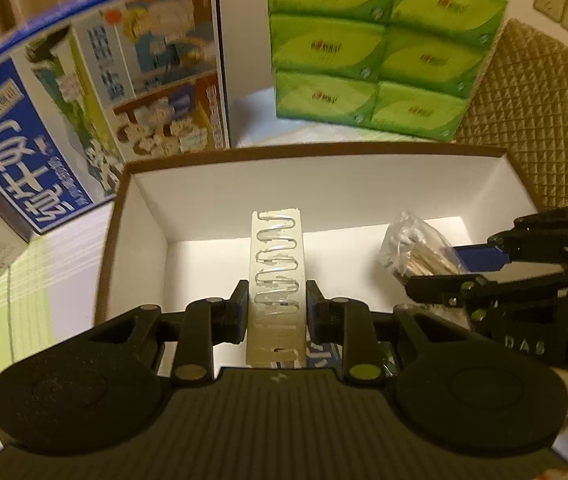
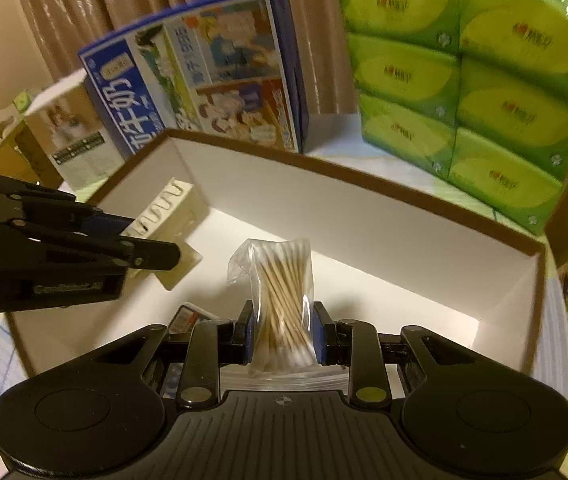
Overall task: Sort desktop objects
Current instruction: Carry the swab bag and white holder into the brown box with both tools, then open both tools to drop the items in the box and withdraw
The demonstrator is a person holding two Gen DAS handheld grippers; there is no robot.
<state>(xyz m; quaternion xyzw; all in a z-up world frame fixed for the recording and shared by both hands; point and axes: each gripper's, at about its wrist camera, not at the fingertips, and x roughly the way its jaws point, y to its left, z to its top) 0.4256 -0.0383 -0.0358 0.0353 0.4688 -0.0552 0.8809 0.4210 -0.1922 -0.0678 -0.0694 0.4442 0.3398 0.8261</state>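
Holding a pale card of what may be clear wavy clips (image 1: 277,280), pinched between the closed left gripper (image 1: 277,312) above the white box (image 1: 324,184). Gripping a clear bag of wooden cotton swabs (image 2: 282,300) upright in the closed right gripper (image 2: 283,338), over the same box interior.

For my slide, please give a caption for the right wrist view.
Right claw shut on a bag of cotton swabs over the open white box; left claw holds a pale strip.
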